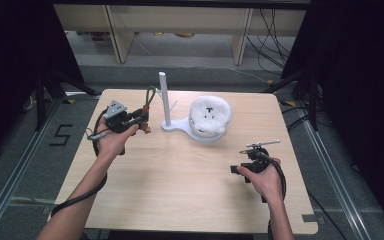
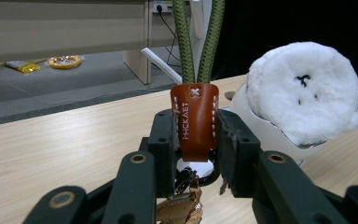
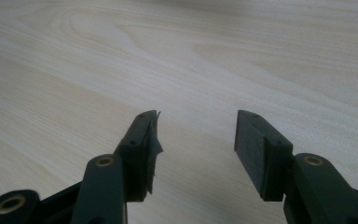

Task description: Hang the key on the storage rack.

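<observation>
Left hand-held gripper (image 2: 196, 140) clenched on the keychain's brown leather tab (image 2: 195, 119), green cord loop (image 2: 198, 39) standing above it, white stand (image 1: 164, 97) just beyond; I fear the loop snagging the peg; right hand-held gripper (image 3: 196, 140) released over bare tabletop (image 3: 177, 56).

Green cord loop (image 2: 198, 42) cut off by the top edge in the left gripper view. Keyring hardware (image 2: 186, 179) half hidden behind the jaws. Lettering on leather tab (image 2: 194, 119) hardly legible.
</observation>
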Available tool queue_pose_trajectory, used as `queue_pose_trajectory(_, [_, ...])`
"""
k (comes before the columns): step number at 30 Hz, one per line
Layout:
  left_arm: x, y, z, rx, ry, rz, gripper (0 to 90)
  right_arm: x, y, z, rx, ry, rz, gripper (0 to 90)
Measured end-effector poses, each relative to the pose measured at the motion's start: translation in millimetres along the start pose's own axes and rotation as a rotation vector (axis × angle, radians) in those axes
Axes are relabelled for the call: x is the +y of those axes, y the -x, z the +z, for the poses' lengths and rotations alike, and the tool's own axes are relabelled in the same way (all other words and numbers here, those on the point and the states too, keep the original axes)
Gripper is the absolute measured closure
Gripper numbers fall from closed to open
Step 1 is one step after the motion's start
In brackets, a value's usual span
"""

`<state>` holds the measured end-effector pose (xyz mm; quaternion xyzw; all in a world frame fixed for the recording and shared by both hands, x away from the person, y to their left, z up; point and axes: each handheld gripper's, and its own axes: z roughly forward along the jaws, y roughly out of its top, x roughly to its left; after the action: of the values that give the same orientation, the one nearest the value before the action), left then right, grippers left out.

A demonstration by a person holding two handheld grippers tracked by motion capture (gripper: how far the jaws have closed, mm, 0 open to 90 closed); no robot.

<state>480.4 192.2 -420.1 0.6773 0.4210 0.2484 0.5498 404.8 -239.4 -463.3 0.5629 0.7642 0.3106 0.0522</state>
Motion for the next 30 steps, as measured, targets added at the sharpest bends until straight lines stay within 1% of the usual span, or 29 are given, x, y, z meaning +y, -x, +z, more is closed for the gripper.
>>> queue_pose_trajectory(7, [-1.2,0.6,3.7,0.000,0.002,-0.011,68.3,-0.2,0.1,0.6,-0.001,0.000,-0.001,50.1])
queue_pose_trajectory(8, [-1.5,0.5,4.2,-0.001,0.000,-0.010,68.3,-0.5,1.0,1.1,-0.004,0.004,-0.013,50.1])
queue_pose_trajectory(10, [-2.3,0.9,5.5,-0.001,0.000,-0.017,68.3,-0.2,0.0,0.5,-0.001,-0.001,0.002,50.1])
queue_pose_trajectory(13, [-3.5,0.8,7.9,-0.004,-0.004,-0.023,68.3,-0.4,0.3,0.5,-0.002,-0.001,0.001,50.1])
queue_pose_trajectory(17, [-5.3,-0.1,11.8,-0.006,-0.008,-0.043,68.2,-0.6,0.5,0.6,-0.002,-0.001,0.002,50.1])
queue_pose_trajectory(18, [-5.8,-0.1,12.8,-0.007,-0.009,-0.048,68.2,-1.1,1.8,1.6,-0.005,0.004,-0.016,50.1])
queue_pose_trajectory(19, [-6.2,0.0,13.3,-0.006,-0.011,-0.051,68.2,-1.1,1.8,1.6,-0.005,0.004,-0.016,50.1])
queue_pose_trajectory(27, [-8.5,1.9,20.5,-0.009,-0.024,-0.058,68.2,-1.2,1.7,1.6,-0.006,0.004,-0.016,50.1])
queue_pose_trajectory(28, [-8.9,2.0,21.5,-0.010,-0.027,-0.055,68.1,-1.2,1.9,1.7,-0.006,0.001,-0.017,50.1])
queue_pose_trajectory(29, [-9.4,2.2,22.6,-0.010,-0.028,-0.055,68.1,-0.5,2.5,0.3,-0.014,-0.025,-0.024,50.1])
queue_pose_trajectory(30, [-9.7,2.4,23.4,-0.010,-0.032,-0.053,68.1,-0.6,2.5,0.3,-0.013,-0.024,-0.024,50.1])
